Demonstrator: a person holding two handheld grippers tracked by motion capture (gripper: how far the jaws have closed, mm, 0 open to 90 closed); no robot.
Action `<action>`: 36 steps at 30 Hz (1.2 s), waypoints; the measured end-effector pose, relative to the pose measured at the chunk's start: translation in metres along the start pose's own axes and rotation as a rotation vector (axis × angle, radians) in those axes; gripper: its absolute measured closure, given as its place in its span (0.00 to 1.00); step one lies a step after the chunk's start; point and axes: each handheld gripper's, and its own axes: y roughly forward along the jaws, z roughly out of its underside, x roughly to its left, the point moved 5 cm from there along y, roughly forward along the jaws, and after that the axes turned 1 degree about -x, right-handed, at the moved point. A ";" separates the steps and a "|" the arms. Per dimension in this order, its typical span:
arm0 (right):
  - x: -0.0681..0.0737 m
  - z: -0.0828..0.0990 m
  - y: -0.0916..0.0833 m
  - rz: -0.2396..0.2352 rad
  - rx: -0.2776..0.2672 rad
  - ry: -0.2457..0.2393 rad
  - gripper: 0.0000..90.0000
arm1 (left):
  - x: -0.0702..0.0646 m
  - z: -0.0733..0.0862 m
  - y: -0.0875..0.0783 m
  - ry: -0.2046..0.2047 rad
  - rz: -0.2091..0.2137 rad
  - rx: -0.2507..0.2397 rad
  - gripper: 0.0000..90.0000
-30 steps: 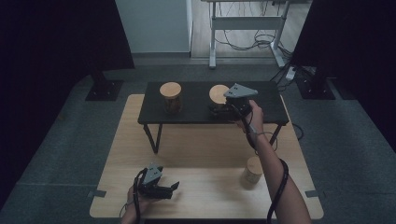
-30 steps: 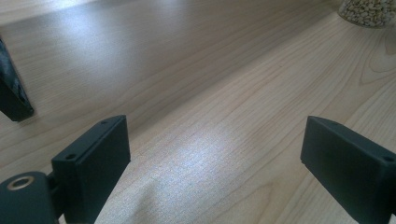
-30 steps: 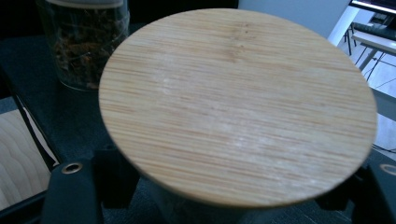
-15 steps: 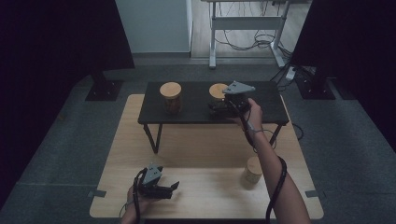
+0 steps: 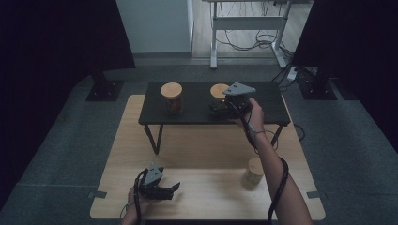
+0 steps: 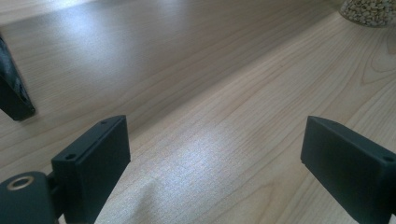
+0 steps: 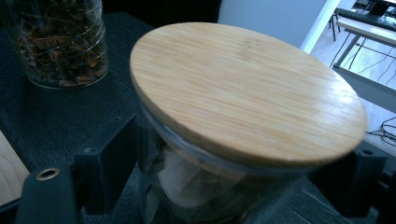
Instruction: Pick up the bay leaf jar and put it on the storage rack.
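On the low black table [image 5: 197,115] stand two glass jars with bamboo lids. My right gripper [image 5: 220,105] is shut on the right-hand jar [image 5: 218,91], with a jaw pressed against the glass on each side just under the lid [image 7: 243,88]. That jar holds pale and dark pieces. The other jar [image 5: 171,96], filled with brown bits [image 7: 60,42], stands apart to the left. My left gripper [image 5: 174,187] lies low over the wooden tabletop [image 6: 215,93] near its front edge. It is open [image 6: 215,158], with nothing between its jaws.
A third jar [image 5: 253,171] of pale beans [image 6: 371,10] stands on the wooden table at the front right, beside my right forearm. A leg of the black table [image 6: 11,88] is to the left gripper's left. A desk frame with cables [image 5: 244,28] stands far behind.
The right gripper has edged slightly left at the jar. The left gripper has stayed where it was.
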 end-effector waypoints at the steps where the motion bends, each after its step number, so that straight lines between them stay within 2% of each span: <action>1: 0.000 0.000 0.000 0.002 -0.002 0.003 0.16 | 0.000 0.000 0.000 0.000 0.000 0.000 0.09; 16: -0.003 0.007 -0.016 0.025 -0.023 0.041 0.12 | 0.000 0.000 0.000 0.001 -0.003 0.002 0.09; 20: -0.003 0.010 -0.022 0.014 -0.037 0.053 0.12 | 0.000 0.000 0.000 0.001 -0.004 0.002 0.09; 36: 0.012 0.023 -0.046 -0.012 -0.075 0.044 0.12 | 0.000 0.000 0.000 0.003 -0.005 0.004 0.09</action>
